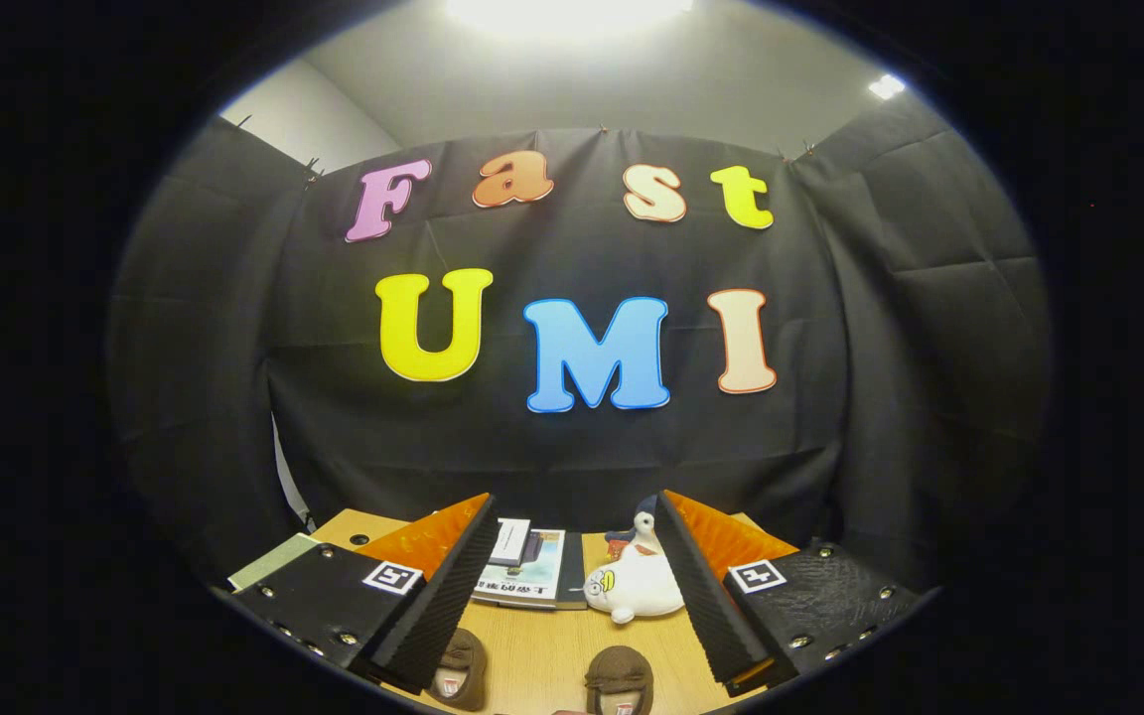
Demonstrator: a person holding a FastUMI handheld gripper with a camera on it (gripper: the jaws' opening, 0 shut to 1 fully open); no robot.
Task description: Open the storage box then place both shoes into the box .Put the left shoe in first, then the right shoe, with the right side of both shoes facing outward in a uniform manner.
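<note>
Overhead, hand-held gripper (572, 556) wide open, empty.

1. Left shoe (460, 669): brown, fuzzy-looking, bottom centre-left of frame on the wooden table. Lies low between the fingers, just beside the left finger's inner edge. Opening faces the camera with a pale insole and a small label inside. Its lower part is cut off.
2. Right shoe (620, 679): same brown make, bottom centre of frame, right of the first shoe with bare tabletop between them, not touching. Rounded upper, opening toward the camera, a label patch showing. Its lower part is cut off.
3. Both sit side by side, roughly parallel. Which one is the left-foot shoe cannot be told.
4. Gripper (572, 536): fingers spread wide, holding nothing.
</note>
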